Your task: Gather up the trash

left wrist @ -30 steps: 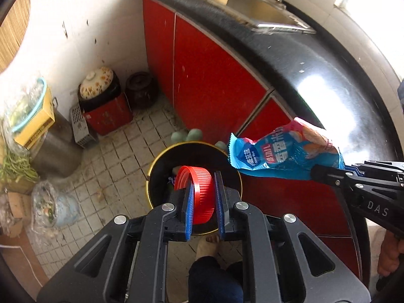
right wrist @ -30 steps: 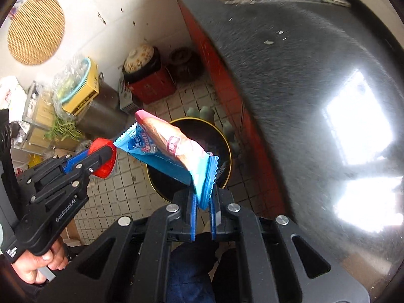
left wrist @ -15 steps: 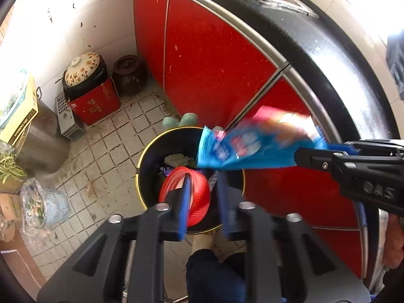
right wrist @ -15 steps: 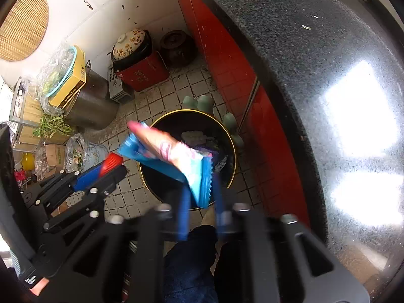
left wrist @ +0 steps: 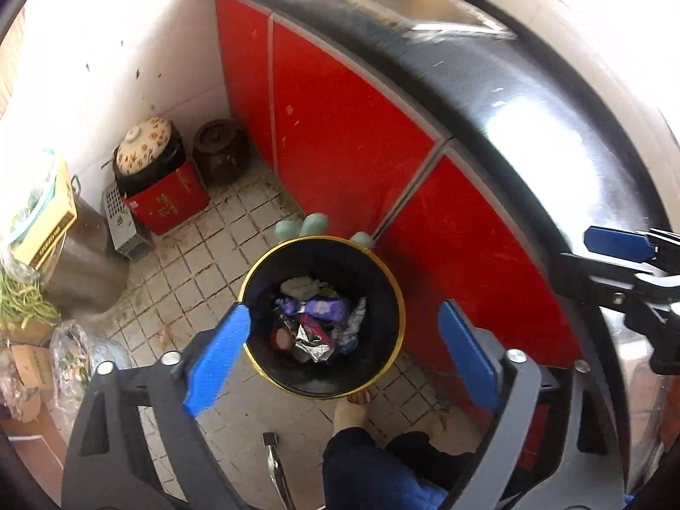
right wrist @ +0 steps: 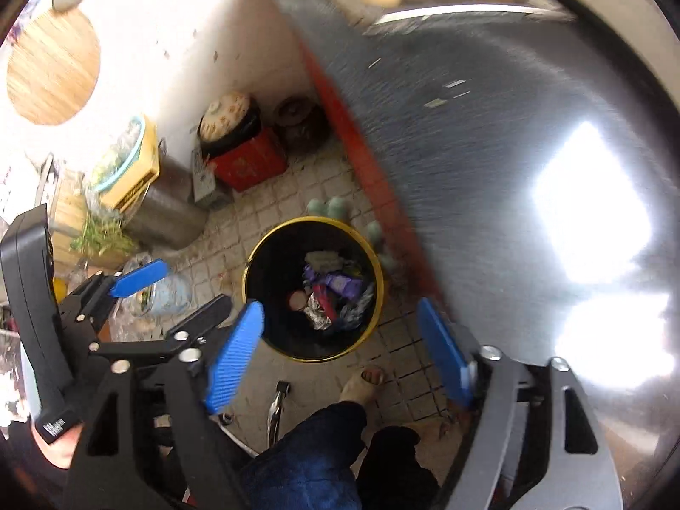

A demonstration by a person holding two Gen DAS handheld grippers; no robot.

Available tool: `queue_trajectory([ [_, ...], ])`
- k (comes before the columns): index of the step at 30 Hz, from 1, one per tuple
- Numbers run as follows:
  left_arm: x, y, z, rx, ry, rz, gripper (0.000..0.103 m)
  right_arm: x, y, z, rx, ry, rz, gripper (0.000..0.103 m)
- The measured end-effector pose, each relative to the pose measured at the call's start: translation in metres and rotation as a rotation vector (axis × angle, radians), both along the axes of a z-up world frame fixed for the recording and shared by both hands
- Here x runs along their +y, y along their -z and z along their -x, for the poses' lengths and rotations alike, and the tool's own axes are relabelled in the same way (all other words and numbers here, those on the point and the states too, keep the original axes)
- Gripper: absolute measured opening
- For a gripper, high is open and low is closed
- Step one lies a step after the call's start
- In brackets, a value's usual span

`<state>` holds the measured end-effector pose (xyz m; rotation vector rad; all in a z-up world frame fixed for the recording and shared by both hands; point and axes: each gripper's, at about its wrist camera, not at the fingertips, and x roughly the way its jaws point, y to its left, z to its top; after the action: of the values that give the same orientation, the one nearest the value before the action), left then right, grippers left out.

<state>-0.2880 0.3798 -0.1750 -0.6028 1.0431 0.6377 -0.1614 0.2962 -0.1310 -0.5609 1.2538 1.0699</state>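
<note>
Left wrist view looks straight down past the left tongs (left wrist: 344, 357), whose blue-padded jaws stand wide apart and hold nothing. Between them, on the tiled floor (left wrist: 191, 272), sits the round black trash bin with a yellow rim (left wrist: 250, 280). Inside the bin lies the trash: a purple wrapper (left wrist: 323, 307), crumpled silver foil (left wrist: 312, 346) and a round red lid (left wrist: 281, 337) at the foil's left edge (the pile's other pieces are too jumbled to name). Beside the bin stand the red cabinet doors (left wrist: 348, 136), and over them runs the dark speckled table (left wrist: 522, 97). The right tongs (left wrist: 616, 250) show above that table's edge, well to the right of the bin, one blue pad in sight.

Right wrist view gives the right tongs (right wrist: 340, 357) from behind, jaws likewise spread wide and empty, the bin (right wrist: 255, 255) between and below them. The left tongs (right wrist: 170, 289) hang left of the bin, open too. A bare foot (right wrist: 361, 382) rests on the floor just beside the bin's near rim.
</note>
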Motion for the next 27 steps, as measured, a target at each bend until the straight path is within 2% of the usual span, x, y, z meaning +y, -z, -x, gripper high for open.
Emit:
queue_trajectory([
  [3, -0.026, -0.035, -0.024, -0.041, 0.077, -0.048, 0.095, -0.037, -0.03, -0.02, -0.045, 0.058, -0.052, 0.085],
  [7, -0.07, -0.068, -0.073, -0.082, 0.242, -0.107, 0.096, -0.12, -0.07, -0.058, -0.127, 0.209, -0.1, 0.091],
  [14, -0.16, -0.113, -0.191, -0.17, 0.55, -0.084, 0.096, -0.314, -0.115, -0.122, -0.284, 0.668, -0.073, 0.093],
  [17, -0.201, -0.131, -0.231, -0.203, 0.652, -0.105, 0.096, -0.392, -0.129, -0.132, -0.317, 0.874, -0.049, 0.093],
  [20, -0.242, -0.142, -0.266, -0.197, 0.744, -0.079, 0.096, -0.458, -0.139, -0.128, -0.353, 1.056, -0.028, 0.093],
  [22, -0.264, -0.145, -0.282, -0.189, 0.778, -0.064, 0.096, -0.484, -0.143, -0.126, -0.368, 1.113, -0.02, 0.093],
  [27, -0.295, -0.148, -0.305, -0.138, 0.836, -0.116, 0.096, -0.53, -0.145, -0.118, -0.375, 1.182, -0.007, 0.093],
])
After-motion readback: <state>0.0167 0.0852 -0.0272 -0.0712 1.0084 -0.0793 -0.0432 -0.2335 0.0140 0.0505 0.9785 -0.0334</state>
